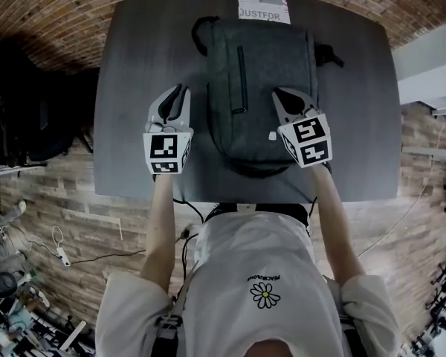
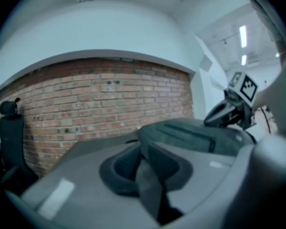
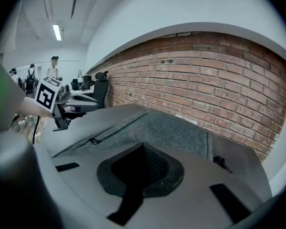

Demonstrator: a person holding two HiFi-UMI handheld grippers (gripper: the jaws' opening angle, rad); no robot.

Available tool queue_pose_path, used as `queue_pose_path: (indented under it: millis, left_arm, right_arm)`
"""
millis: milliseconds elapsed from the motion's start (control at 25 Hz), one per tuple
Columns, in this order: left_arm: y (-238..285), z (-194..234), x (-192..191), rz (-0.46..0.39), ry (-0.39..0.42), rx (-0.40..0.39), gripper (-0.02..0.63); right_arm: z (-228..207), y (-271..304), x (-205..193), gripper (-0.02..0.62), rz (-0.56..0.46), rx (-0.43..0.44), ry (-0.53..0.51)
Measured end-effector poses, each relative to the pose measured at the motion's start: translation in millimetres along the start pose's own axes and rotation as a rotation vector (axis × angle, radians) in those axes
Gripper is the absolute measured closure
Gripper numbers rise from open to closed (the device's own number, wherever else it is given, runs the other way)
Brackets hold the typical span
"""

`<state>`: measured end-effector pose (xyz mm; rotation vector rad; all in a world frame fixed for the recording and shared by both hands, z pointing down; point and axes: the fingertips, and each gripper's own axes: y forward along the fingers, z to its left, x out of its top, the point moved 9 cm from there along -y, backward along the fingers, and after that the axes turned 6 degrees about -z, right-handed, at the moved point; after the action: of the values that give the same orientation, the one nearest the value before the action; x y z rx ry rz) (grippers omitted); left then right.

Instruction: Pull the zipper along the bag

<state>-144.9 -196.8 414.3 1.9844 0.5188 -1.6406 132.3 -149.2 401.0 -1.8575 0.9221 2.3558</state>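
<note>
- Brick wall stands behind a dark grey table (image 1: 134, 88), and the bag (image 1: 267, 88) lies flat in the middle of it
- It probably lies there, close to the person, so both tongs can reach it with ease
- The bag is a dark grey backpack with its handle at the far end and a strap poking out on the right
- Its zip (image 1: 242, 80) is a thin dark line that runs straight down the front. It looks closed, with the pull at the end nearer the person
- A small white tag sits low on the front
- The left tongs (image 1: 175, 94) hang just beside the bag's left edge, over the bare table. The jaws are a little way apart and nothing is between them
- The right tongs (image 1: 282, 95) hang over the right side of the bag. Their tips look to be together, and they hold nothing
- Neither one is on the zip yet, so the pull seems not to have begun
- One on each side looks like a way to get ready: one could hold the bag down while the other takes the pull
- A paper (image 1: 263, 2) with print lies at the far edge, well clear of the job
</note>
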Motion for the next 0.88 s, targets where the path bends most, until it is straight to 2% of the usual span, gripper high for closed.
queue_pose_path:
  millis: [200,400,600,720,880]
  left_arm:
    - [24,17,-32,0.075,-0.004,-0.071,0.571]
    - [47,23,-54,0.176,0.045,-0.168,0.554]
    - [65,18,-62,0.243,0.137,-0.361,0.505]
    - [74,10,-65,0.273,0.196,-0.485,0.516]
    - [83,7,-64,0.271,0.233,-0.601,0.522]
  right_arm:
    - [0,7,-1,0.594,0.048,0.0,-0.012]
    - [1,10,-6,0.594,0.054,0.005,-0.002]
    - [-1,11,-6,0.594,0.063,0.013,0.006]
    - [1,11,-8,0.594,0.047,-0.001,-0.015]
    - [3,12,-7,0.595,0.057,0.005,-0.009]
